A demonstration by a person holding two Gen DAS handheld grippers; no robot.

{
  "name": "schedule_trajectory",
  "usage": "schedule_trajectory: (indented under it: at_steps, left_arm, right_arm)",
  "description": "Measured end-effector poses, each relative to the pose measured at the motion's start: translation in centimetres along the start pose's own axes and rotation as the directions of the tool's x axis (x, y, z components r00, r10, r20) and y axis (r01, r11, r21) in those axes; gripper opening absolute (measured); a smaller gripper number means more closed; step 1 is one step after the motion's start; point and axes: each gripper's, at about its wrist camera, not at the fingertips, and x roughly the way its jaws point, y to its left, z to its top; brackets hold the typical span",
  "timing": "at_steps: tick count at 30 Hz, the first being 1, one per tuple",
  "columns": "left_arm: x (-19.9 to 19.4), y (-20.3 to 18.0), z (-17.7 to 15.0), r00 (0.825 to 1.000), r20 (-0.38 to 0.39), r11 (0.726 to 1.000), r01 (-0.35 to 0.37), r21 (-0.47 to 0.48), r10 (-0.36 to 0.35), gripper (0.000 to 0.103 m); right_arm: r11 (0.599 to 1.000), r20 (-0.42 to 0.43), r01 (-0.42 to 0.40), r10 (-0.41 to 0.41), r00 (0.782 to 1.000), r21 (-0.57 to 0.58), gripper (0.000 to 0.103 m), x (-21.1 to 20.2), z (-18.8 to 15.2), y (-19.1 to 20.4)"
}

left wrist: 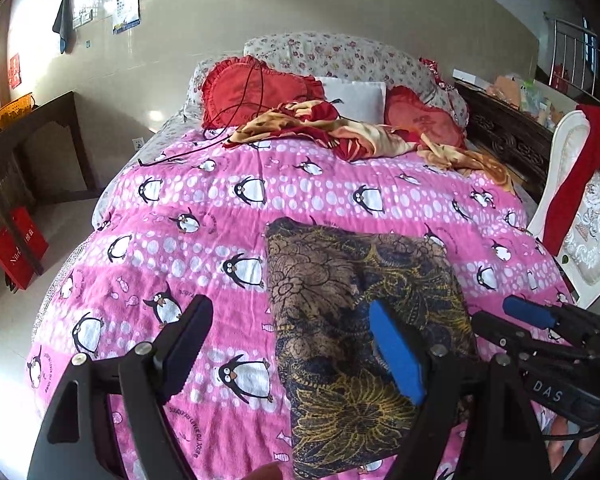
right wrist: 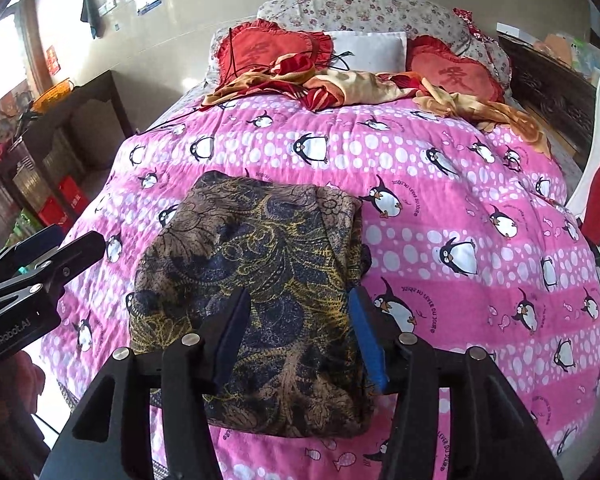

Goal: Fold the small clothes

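Observation:
A dark brown and navy garment with a gold flower pattern (left wrist: 360, 320) lies folded into a rough rectangle on the pink penguin blanket (left wrist: 204, 208). It also shows in the right wrist view (right wrist: 260, 272). My left gripper (left wrist: 288, 340) is open, its jaws spread over the garment's left edge, holding nothing. My right gripper (right wrist: 300, 320) is open above the garment's near part, its fingers on either side, holding nothing. The right gripper shows at the right of the left wrist view (left wrist: 540, 328), and the left gripper at the left of the right wrist view (right wrist: 40, 272).
Red heart cushions (left wrist: 252, 88), a white pillow (left wrist: 356, 96) and a crumpled red-and-yellow cloth (left wrist: 340, 128) lie at the head of the bed. A dark wooden desk (left wrist: 32, 148) and red boxes (left wrist: 18, 244) stand left. A white chair with a red cloth (left wrist: 576, 200) stands right.

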Motion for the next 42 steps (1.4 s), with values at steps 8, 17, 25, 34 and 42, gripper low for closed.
schedule_trajectory:
  at_steps: [8,17,25,34,42]
  left_arm:
    - [0.2,0.3,0.0,1.0,0.0,1.0,-0.007,0.001,0.007,0.084]
    - [0.8,0.1,-0.3,1.0,-0.014,1.0,-0.014,0.004,0.014,0.084]
    - [1.2,-0.1,-0.6,1.0,-0.024,1.0,-0.013,0.002,0.013,0.084]
    - [1.8,-0.3,-0.8,0.999,-0.037,1.0,-0.013,0.006,0.014,0.084]
    - [2.4,-0.1,-1.0,0.999,-0.047,1.0,-0.012,-0.002,0.012,0.084]
  right_arm:
    - [1.0,-0.002,0.0,0.0,1.0,-0.012,0.046,0.3,0.1,0.3]
    - [1.0,-0.02,-0.004,0.004,1.0,-0.017,0.046,1.0,-0.1,0.7]
    - [1.0,-0.036,0.003,-0.003,0.999,-0.015,0.046,1.6,-0.2,0.8]
    - [1.0,-0.056,0.002,-0.002,0.998,-0.013,0.046,2.2,-0.4,0.7]
    - [1.0,-0.068,0.002,-0.002,0.998,-0.011,0.046,2.7,-0.6,0.7]
